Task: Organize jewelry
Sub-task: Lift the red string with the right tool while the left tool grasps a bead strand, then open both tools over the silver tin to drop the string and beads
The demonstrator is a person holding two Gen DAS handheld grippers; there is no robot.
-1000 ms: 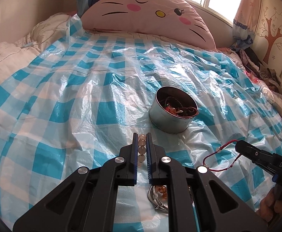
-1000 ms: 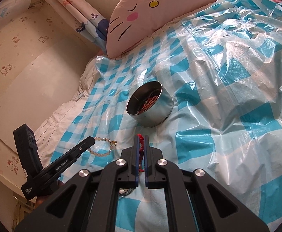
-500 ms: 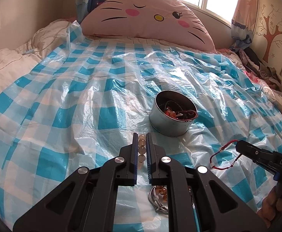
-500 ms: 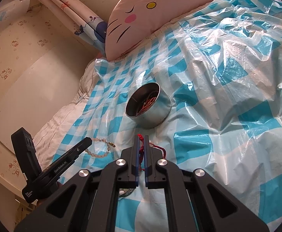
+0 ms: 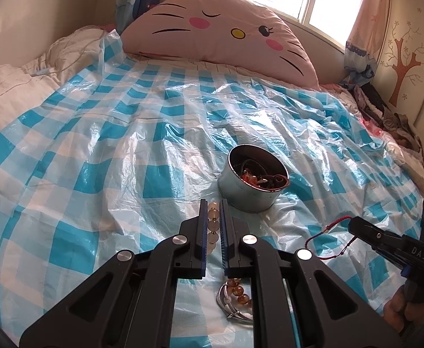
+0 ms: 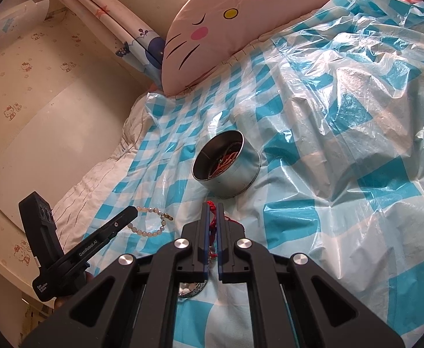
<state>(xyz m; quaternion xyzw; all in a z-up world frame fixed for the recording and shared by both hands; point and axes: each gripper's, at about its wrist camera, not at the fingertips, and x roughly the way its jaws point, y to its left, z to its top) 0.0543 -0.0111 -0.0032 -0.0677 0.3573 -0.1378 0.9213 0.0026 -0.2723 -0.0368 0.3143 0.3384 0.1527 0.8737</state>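
A round metal tin (image 5: 252, 184) with tangled jewelry inside sits on the blue checked plastic sheet; it also shows in the right wrist view (image 6: 226, 168). My left gripper (image 5: 213, 206) is shut on a pale bead bracelet (image 5: 213, 226), which hangs from it in the right wrist view (image 6: 151, 223). My right gripper (image 6: 212, 207) is shut on a red cord bracelet (image 6: 211, 217), seen dangling in the left wrist view (image 5: 330, 240). Both grippers hover just short of the tin. More bracelets (image 5: 236, 298) lie on the sheet under my left gripper.
A big pink cat-face pillow (image 5: 220, 32) lies at the head of the bed. Rumpled white bedding (image 5: 11, 84) is on the left and a heap of clothes (image 5: 386, 116) on the right. The plastic sheet (image 5: 95, 174) is wrinkled.
Both grippers have risen a little and tilted up, carrying their bracelets. The tin now sits lower and slightly closer in both views.
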